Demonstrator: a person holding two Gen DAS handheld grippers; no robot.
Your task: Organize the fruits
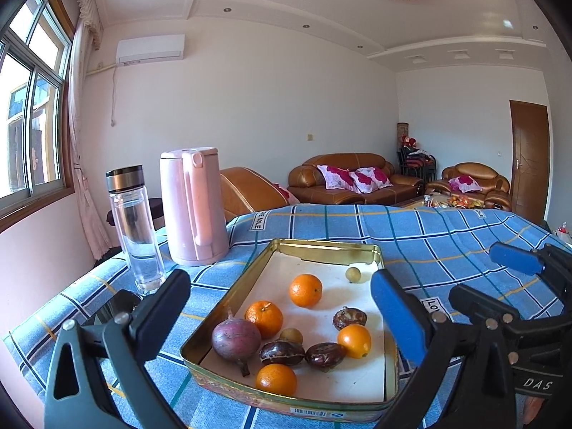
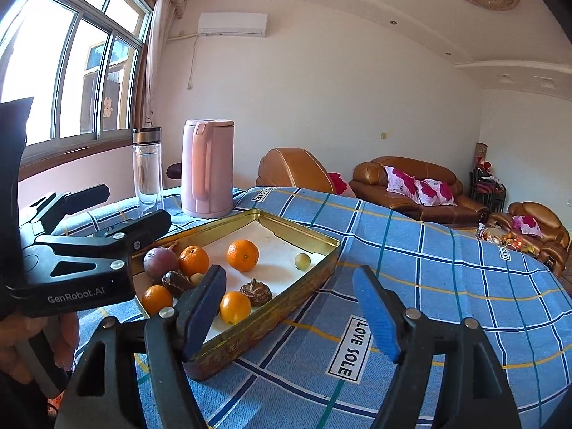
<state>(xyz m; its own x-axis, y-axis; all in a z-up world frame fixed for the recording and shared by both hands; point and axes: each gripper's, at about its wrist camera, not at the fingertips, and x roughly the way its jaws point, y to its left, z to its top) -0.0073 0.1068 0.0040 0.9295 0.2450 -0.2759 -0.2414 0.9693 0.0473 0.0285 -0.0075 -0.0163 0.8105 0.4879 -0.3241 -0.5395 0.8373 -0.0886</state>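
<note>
A table covered by a blue checked cloth (image 1: 411, 236) fills the scene. Near its middle a shallow gold tin tray (image 1: 228, 307) is set, lined in white. At the far left of the cloth a pink kettle (image 1: 193, 207) is stood, with a clear water bottle (image 1: 134, 228) just beside it on the left.

All the fruit is seen inside the tray. A purple round fruit (image 1: 236, 338) is placed at the near left, touching an orange (image 1: 264, 318). Three further oranges are spread out: one toward the middle (image 1: 305, 290), one at the near edge (image 1: 276, 379), one on the right (image 1: 354, 340). Three dark brown fruits (image 1: 281, 353) are grouped between them, and a small pale green fruit (image 1: 353, 274) is left alone at the far right corner.

The left gripper (image 1: 282, 321) is held wide open over the tray, with nothing gripped. The right gripper (image 2: 289, 314) is likewise open and empty, at the tray's near right edge.
</note>
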